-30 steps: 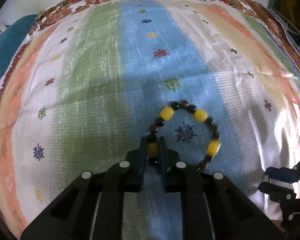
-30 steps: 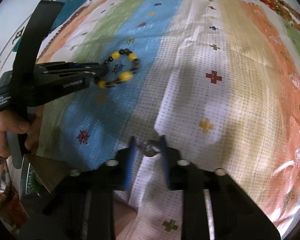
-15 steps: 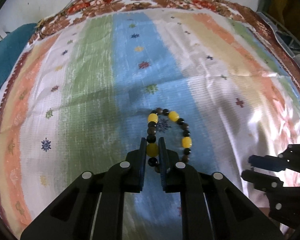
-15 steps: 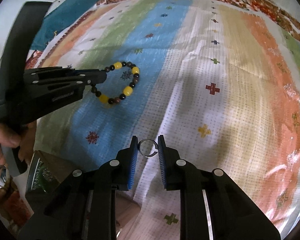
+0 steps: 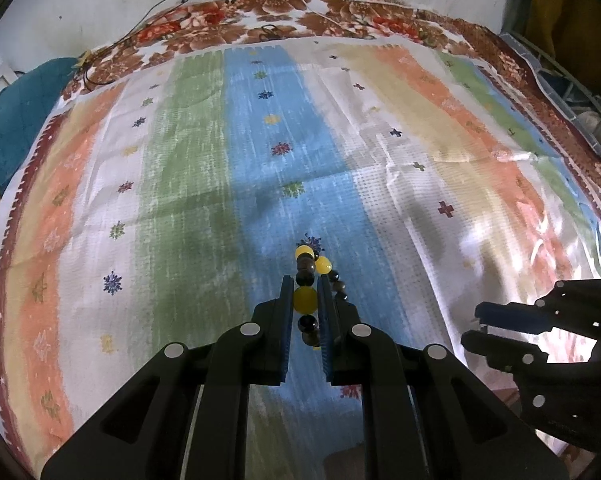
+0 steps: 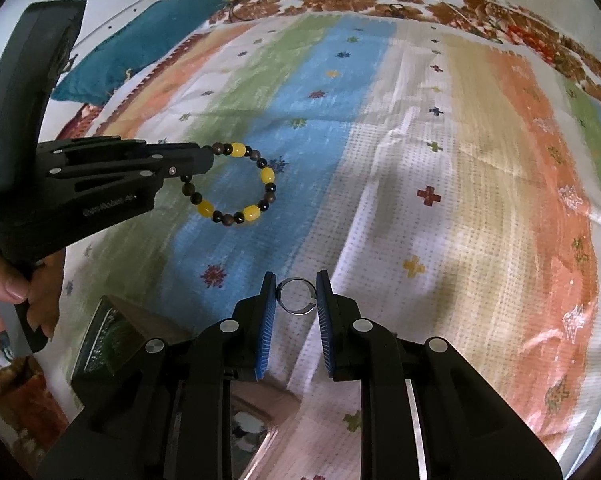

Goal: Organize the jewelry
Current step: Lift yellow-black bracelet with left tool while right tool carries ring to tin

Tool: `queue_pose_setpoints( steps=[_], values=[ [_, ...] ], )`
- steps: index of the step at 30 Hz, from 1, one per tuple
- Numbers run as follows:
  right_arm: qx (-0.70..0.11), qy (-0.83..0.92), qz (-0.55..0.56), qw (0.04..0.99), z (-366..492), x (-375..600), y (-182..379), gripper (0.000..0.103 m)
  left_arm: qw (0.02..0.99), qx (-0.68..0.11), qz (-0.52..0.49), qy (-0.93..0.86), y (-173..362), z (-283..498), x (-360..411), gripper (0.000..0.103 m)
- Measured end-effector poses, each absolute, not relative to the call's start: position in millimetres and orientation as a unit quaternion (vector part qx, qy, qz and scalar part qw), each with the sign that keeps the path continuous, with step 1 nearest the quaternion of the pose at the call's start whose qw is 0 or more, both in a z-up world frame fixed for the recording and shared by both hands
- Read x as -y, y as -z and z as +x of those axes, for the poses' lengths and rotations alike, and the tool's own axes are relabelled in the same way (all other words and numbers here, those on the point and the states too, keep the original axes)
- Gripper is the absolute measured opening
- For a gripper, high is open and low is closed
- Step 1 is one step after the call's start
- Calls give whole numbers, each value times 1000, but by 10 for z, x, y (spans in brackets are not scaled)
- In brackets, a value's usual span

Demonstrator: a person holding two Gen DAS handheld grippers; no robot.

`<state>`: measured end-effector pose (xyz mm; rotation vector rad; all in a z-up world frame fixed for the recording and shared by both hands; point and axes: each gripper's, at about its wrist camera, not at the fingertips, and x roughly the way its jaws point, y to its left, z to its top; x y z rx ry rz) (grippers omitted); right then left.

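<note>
My left gripper is shut on a bracelet of yellow and dark beads and holds it in the air above the striped cloth. In the right wrist view the bracelet hangs as a loop from the left gripper's tips. My right gripper is shut on a silver ring, held upright between its blue pads above the cloth. The right gripper also shows in the left wrist view at the lower right.
A box with an open lid stands at the cloth's near edge, below the left gripper, and something glassy lies under the right gripper. A teal cushion lies at the far left. A wall and cables are at the back.
Both grippers have risen from the cloth. The bracelet has been lifted off the cloth and now hangs from the left gripper. The ring has been lifted in the right gripper.
</note>
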<state>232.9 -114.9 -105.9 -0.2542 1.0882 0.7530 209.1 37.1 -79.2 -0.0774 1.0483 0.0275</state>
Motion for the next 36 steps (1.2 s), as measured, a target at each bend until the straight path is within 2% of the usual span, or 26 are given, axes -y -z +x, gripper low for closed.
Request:
queue_pose_setpoints(
  steps=[36],
  values=[
    [-461,-351,-112,807,1882,1248,575,21,896,-443,-42,6,81,1197,-66,11]
  ],
)
